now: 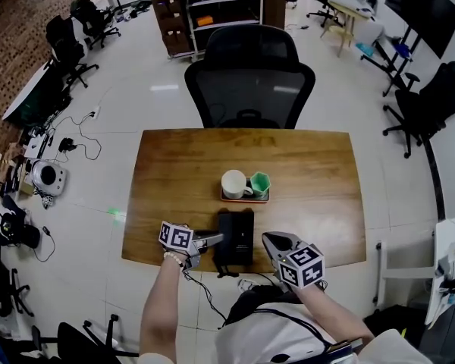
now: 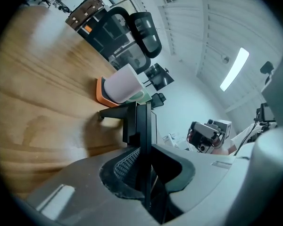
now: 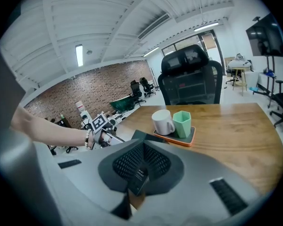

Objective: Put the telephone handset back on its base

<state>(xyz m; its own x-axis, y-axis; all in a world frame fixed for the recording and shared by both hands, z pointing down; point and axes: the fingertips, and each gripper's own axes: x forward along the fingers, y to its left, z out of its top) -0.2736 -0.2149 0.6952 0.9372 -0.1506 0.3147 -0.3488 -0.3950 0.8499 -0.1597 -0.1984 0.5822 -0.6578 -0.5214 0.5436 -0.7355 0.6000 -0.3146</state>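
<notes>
A black telephone base (image 1: pixel 243 232) sits at the near edge of the wooden table (image 1: pixel 318 203). Its black handset (image 1: pixel 222 250) lies along the base's left side; whether it rests fully in its cradle I cannot tell. My left gripper (image 1: pixel 216 240) reaches in from the left and is shut on the handset (image 2: pixel 142 126), which runs as a thin dark slab between the pads. Just right of the phone my right gripper (image 1: pixel 271 239) hovers with its jaws together and nothing in them. In the right gripper view, the phone's corner (image 3: pixel 142 136) shows past the shut right gripper (image 3: pixel 140 173).
An orange tray (image 1: pixel 245 199) behind the phone carries a white mug (image 1: pixel 233 183) and a green cup (image 1: pixel 260 183). A black office chair (image 1: pixel 250 82) stands at the table's far side. The phone cord (image 1: pixel 205 290) hangs off the near edge by my left arm.
</notes>
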